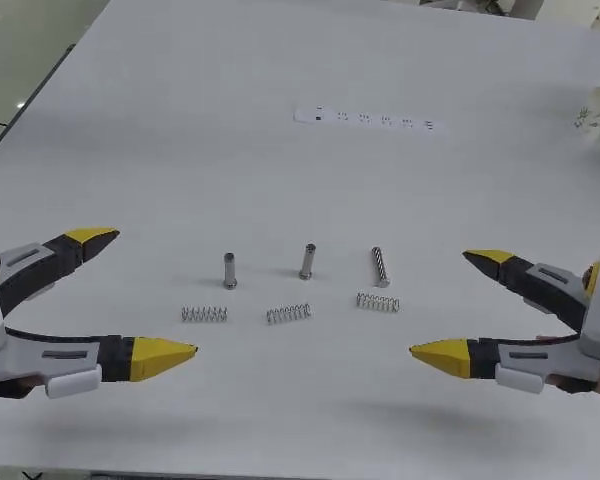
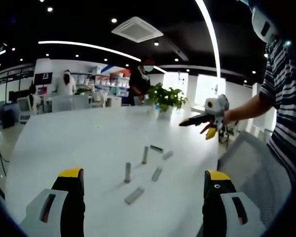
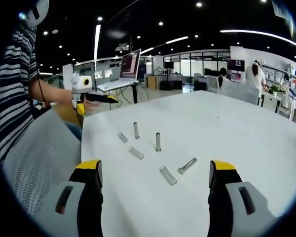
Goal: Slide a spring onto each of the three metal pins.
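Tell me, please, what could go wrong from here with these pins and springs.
1. The rightmost pin lies on its side, so it may roll when a jaw touches it.
2. The left pin and middle pin stand free on the table; pushing a spring on could topple them.
3. The springs lie flat and look thin; a pinch from the open left gripper or right gripper could flick one away.
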The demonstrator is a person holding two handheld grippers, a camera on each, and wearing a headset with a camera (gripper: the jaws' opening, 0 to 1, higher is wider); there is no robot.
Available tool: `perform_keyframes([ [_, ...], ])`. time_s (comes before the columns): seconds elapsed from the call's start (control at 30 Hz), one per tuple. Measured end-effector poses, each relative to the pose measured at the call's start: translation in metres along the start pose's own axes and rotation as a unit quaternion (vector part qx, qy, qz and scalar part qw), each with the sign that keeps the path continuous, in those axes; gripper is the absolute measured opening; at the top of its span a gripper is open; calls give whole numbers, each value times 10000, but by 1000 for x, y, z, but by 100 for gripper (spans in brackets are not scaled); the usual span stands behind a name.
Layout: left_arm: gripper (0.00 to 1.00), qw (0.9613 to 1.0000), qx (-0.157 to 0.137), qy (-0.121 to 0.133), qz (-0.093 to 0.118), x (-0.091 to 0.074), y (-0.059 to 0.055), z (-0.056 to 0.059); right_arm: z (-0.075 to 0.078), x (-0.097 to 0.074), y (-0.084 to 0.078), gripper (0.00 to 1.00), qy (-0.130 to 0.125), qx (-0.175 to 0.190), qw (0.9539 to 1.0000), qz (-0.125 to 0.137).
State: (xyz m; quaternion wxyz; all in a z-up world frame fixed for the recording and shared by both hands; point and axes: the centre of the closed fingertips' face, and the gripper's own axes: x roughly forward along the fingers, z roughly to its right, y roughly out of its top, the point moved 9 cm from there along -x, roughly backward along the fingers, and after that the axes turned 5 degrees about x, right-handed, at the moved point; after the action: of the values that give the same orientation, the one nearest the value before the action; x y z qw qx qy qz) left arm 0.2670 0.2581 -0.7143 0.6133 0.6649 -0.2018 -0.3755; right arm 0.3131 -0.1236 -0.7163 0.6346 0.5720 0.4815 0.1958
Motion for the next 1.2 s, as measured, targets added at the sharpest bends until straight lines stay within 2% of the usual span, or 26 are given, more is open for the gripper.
perform_keyframes([
  [0.4, 98, 10000, -40, -24, -25, 2, -3, 1, 14, 14, 18, 83, 9, 111, 9999, -84],
  [0.73, 98, 10000, -67, -9, -62, 2, -6, 1, 26, 30, 30, 72, -31, 402, 9985, -366],
  [0.87, 98, 9999, -54, 5, -90, 2, -7, 0, 32, 35, 29, 70, -143, 779, 9939, -764],
  [0.93, 98, 9999, -69, 20, -79, 2, -7, -1, 36, 40, 31, 66, -166, 765, 9938, -787],
  [1.03, 98, 10000, -63, 24, -53, 4, -6, -1, 40, 44, 30, 62, -208, 1005, 9903, -936],
  [1.13, 98, 10000, -53, 8, -58, 6, -6, -1, 46, 49, 32, 60, -269, 1127, 9887, -955],
  [1.2, 98, 10000, -56, -2, -44, 7, -5, -1, 51, 51, 32, 58, -322, 1159, 9868, -1087],
])
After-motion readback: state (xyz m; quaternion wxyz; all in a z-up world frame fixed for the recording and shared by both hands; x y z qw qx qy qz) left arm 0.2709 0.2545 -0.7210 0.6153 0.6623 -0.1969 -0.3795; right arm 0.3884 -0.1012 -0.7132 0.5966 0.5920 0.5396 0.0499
